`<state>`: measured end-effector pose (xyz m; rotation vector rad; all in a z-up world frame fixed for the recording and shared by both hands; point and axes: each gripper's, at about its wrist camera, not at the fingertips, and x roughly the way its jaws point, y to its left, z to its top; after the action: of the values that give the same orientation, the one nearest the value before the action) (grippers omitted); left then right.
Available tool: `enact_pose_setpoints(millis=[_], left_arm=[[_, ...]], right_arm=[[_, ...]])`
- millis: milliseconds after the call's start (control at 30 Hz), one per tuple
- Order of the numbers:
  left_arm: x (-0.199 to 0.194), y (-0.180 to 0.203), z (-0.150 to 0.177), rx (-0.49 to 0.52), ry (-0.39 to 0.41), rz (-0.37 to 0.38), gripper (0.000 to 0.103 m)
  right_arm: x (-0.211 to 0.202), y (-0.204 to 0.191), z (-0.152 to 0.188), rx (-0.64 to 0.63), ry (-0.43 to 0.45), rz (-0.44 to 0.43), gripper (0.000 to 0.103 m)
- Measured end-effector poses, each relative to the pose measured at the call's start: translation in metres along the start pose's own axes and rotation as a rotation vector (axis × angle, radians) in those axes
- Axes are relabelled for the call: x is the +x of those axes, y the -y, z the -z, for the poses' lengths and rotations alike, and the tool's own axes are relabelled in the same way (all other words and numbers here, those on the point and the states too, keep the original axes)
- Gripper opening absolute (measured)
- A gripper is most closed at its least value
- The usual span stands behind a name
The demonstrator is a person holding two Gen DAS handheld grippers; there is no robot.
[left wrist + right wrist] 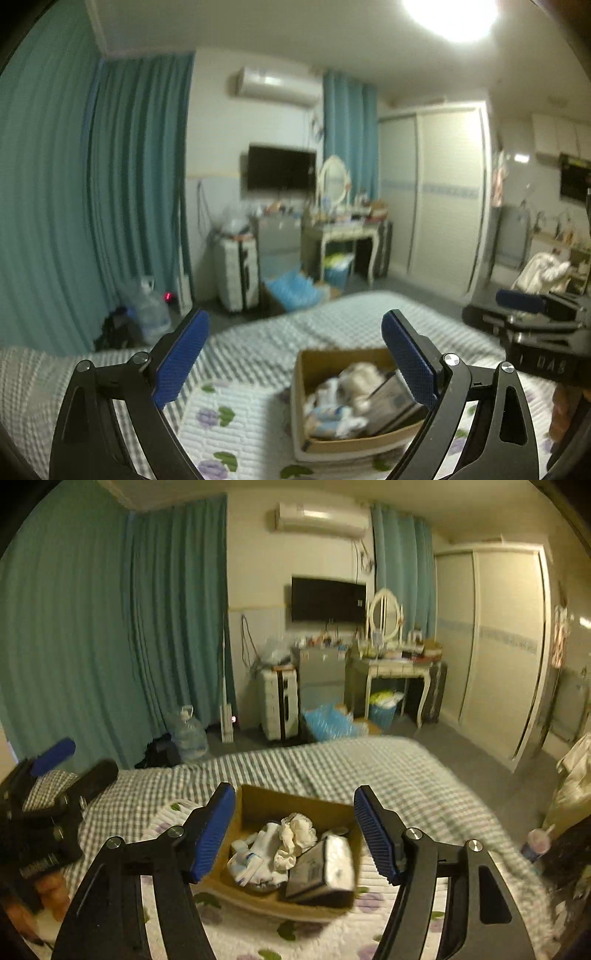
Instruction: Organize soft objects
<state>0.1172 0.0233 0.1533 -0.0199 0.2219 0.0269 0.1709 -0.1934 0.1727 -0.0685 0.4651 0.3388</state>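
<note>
A brown cardboard box (258,805) sits on a floral quilted mat (332,934) on the bed. It holds white socks (255,860), a cream frilly cloth (295,830) and a grey wrapped pack (325,867). My right gripper (295,834) is open and empty, hovering above and just before the box. My left gripper (295,358) is open and empty, held to the left of the box (317,365), whose contents look blurred. Each gripper shows at the edge of the other's view: the right one (524,306), the left one (48,764).
The bed has a grey checked cover (369,768). Beyond it stand teal curtains (110,627), a water jug (188,734), a white suitcase (277,705), a dressing table with a mirror (388,664), a wall television (328,598) and a white wardrobe (498,646).
</note>
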Motion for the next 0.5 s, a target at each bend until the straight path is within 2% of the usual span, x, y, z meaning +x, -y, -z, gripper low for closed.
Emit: enact_pose_setpoints(millis=[167, 367, 467, 500], left_arm=[[-0.069, 0.013, -0.026, 0.031, 0.114, 0.006, 0.096], [-0.123, 0.019, -0.015, 0.096, 0.214, -0.029, 0.096], [-0.126, 0.017, 0.001, 0.080, 0.200, -0.059, 0.096], [-0.124, 0.017, 0.009, 0.074, 0.186, -0.055, 0.096]], right_arm=[[-0.092, -0.004, -0.002, -0.026, 0.083, 0.027, 0.068], [-0.151, -0.004, 0.022, -0.008, 0.157, 0.038, 0.090], [-0.170, -0.004, 0.040, 0.008, 0.208, 0.052, 0.096], [-0.172, -0.003, 0.046, 0.018, 0.221, 0.064, 0.102]])
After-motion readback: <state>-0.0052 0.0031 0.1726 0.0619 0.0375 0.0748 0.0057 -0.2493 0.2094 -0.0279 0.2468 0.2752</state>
